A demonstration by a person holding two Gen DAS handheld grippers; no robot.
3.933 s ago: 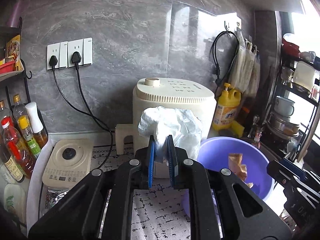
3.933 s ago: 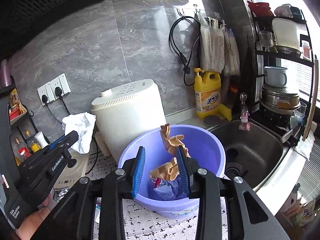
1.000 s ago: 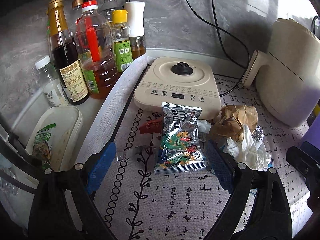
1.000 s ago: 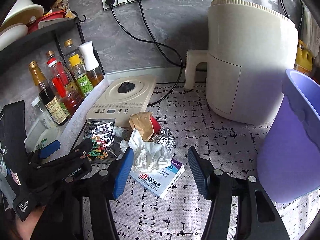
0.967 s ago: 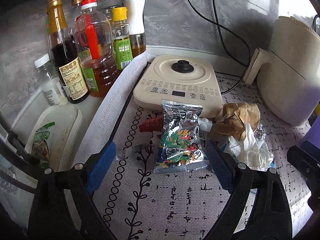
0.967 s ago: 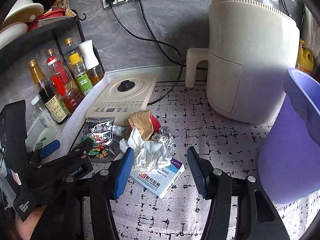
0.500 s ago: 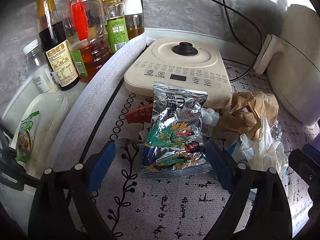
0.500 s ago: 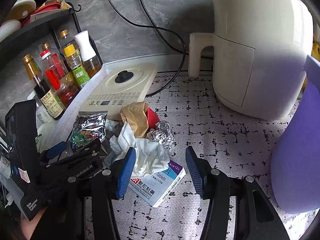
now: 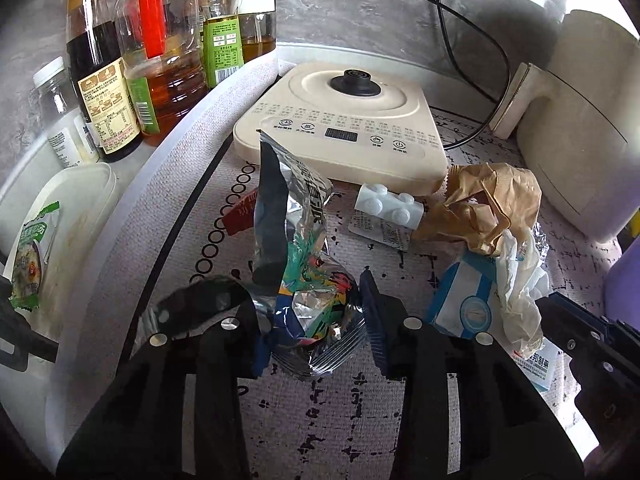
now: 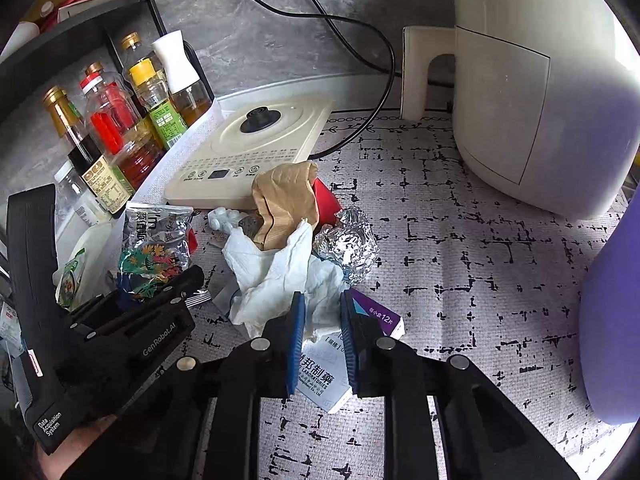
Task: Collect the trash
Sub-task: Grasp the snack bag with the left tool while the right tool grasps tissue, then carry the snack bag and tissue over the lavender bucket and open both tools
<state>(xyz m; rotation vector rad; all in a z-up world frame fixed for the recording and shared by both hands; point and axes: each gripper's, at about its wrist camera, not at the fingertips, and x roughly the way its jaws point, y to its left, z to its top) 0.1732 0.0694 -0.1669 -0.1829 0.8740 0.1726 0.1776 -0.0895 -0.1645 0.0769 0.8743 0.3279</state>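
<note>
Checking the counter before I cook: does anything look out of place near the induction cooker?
Yes. Litter is heaped against the induction cooker's front edge: a crumpled brown paper bag, a foil ball, a white tissue, a foil snack bag and a medicine box.

Both wrist views low, close, facing backsplash; share trash pile [image 9: 488, 216] [image 10: 288, 264], cooker base [image 9: 344, 128] [image 10: 256, 152].

Ahead of me a grey marbled stone wall [image 10: 280, 36] closes the far side, with black cables [image 10: 360, 28] trailing down it. A pale patterned mat [image 10: 460, 264] covers the counter. On the left, oil and sauce bottles [image 9: 132, 64] stand under a black shelf [image 10: 80, 40]. A cream cooker base [image 9: 344, 128] sits far centre; a cream appliance [image 10: 540, 92] stands right, brightly lit.
</note>
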